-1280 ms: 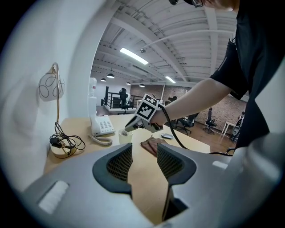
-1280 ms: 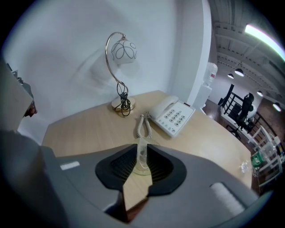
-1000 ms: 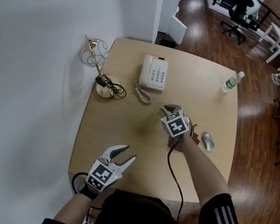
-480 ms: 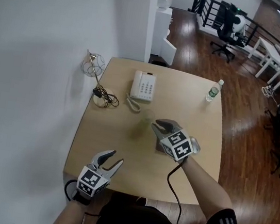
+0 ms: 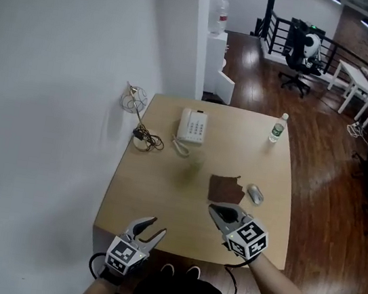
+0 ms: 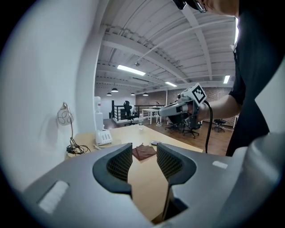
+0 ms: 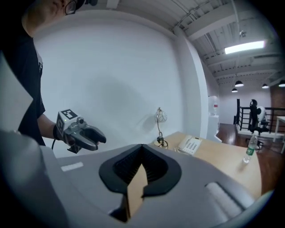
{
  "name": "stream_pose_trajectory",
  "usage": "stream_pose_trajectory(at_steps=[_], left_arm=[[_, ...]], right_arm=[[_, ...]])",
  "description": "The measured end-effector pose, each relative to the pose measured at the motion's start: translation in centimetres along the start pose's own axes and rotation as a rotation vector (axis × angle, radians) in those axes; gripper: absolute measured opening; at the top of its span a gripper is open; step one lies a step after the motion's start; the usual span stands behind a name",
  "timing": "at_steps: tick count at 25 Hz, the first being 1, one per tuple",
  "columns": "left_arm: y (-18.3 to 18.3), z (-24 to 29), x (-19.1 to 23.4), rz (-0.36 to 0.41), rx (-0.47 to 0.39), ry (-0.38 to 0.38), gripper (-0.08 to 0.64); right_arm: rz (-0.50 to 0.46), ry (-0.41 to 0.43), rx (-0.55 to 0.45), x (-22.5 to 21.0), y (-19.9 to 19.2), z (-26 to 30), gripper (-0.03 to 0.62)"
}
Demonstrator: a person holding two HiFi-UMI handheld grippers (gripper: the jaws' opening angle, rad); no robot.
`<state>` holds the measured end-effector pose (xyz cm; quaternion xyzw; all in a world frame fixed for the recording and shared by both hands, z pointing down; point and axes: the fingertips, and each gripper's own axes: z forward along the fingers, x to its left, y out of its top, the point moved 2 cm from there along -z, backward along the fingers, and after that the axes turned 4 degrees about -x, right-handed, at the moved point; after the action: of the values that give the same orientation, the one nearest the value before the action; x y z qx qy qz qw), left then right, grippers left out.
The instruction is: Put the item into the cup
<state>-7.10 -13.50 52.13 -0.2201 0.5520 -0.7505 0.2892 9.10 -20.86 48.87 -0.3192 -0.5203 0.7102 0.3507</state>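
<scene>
A brown cloth (image 5: 224,188) lies on the tan table (image 5: 156,193), with a grey mouse (image 5: 254,194) just to its right. A faint see-through cup (image 5: 195,160) stands left of and behind the cloth. My right gripper (image 5: 219,212) hovers above the table's near edge, short of the cloth. Its jaws are closing and meet in the right gripper view (image 7: 142,153), with nothing between them. My left gripper (image 5: 152,226) is at the near left edge, open and empty. Through its jaws (image 6: 144,156) the cloth (image 6: 143,151) shows far off.
A white desk phone (image 5: 193,125) and a water bottle (image 5: 277,131) stand at the table's far side. A wire desk lamp (image 5: 135,98) with a coiled cable (image 5: 145,140) sits at the far left by the wall. An office chair (image 5: 300,57) stands beyond the table.
My right gripper has drawn back from the cloth and mouse to the near table edge, and its jaws have shut. The left gripper has stayed near the front left corner.
</scene>
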Motion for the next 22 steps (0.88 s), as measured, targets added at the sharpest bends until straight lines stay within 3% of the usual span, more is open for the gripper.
stream_pose_trajectory(at_steps=[9,22], left_arm=[[-0.5,-4.0,-2.0,0.011,-0.030,-0.081,0.166],[-3.2,-11.9,-6.7,0.050,-0.038,-0.235,0.166]], right_arm=[[0.196,-0.048,-0.013,9.3,-3.5,-2.8,0.008],[0.227,-0.151,-0.094,21.1,-2.4,-7.1,0.008]])
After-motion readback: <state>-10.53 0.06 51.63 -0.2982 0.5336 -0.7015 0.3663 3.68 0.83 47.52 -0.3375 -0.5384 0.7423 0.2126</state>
